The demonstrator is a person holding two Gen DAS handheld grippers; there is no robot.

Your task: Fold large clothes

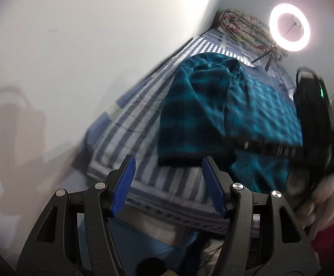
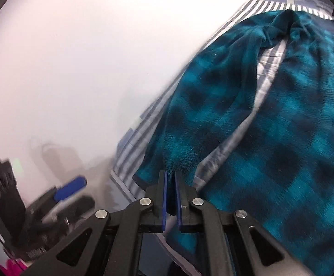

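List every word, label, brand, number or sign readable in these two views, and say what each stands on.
None can be read.
Right hand-held gripper: pale marks along its black arm in the left wrist view, too blurred to read.
Left hand-held gripper: a faint mark low on its black body in the right wrist view, too blurred to read.
Teal plaid garment, striped bedsheet, ring light: no text shows.
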